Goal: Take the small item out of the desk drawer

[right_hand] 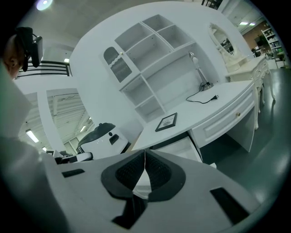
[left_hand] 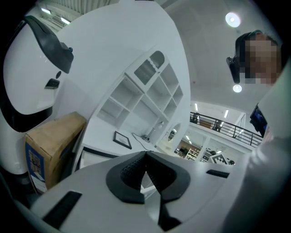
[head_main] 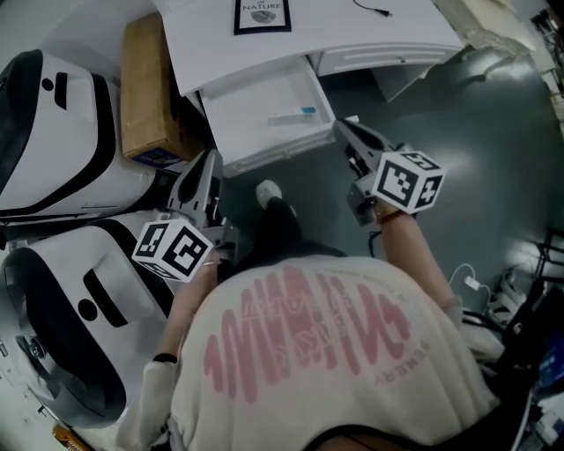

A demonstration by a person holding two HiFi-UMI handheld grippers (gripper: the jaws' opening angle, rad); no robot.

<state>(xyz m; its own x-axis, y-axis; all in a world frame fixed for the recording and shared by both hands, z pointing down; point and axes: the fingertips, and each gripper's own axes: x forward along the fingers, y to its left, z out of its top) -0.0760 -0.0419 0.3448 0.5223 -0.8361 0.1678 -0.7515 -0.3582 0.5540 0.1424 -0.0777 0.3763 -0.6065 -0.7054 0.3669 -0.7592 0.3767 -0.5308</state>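
Note:
The white desk drawer [head_main: 231, 119] stands pulled open below the desk top. A small white item with a blue end [head_main: 292, 115] lies inside it, toward the right. My left gripper [head_main: 211, 160] hangs in front of the drawer's left corner, jaws shut and empty. My right gripper [head_main: 343, 129] is just off the drawer's right front corner, also shut with nothing held. In the left gripper view the pads [left_hand: 136, 168] meet at their tips. The right gripper view shows its pads [right_hand: 136, 170] pressed together, with the open drawer [right_hand: 179, 148] beyond them.
A cardboard box [head_main: 150, 88] stands left of the drawer, beside two large white rounded machines [head_main: 53, 123] [head_main: 70, 326]. A framed picture [head_main: 262, 16] and a cable [head_main: 370, 9] lie on the desk top. My shoe [head_main: 269, 190] is under the drawer front. Cables [head_main: 476, 286] lie on the floor at right.

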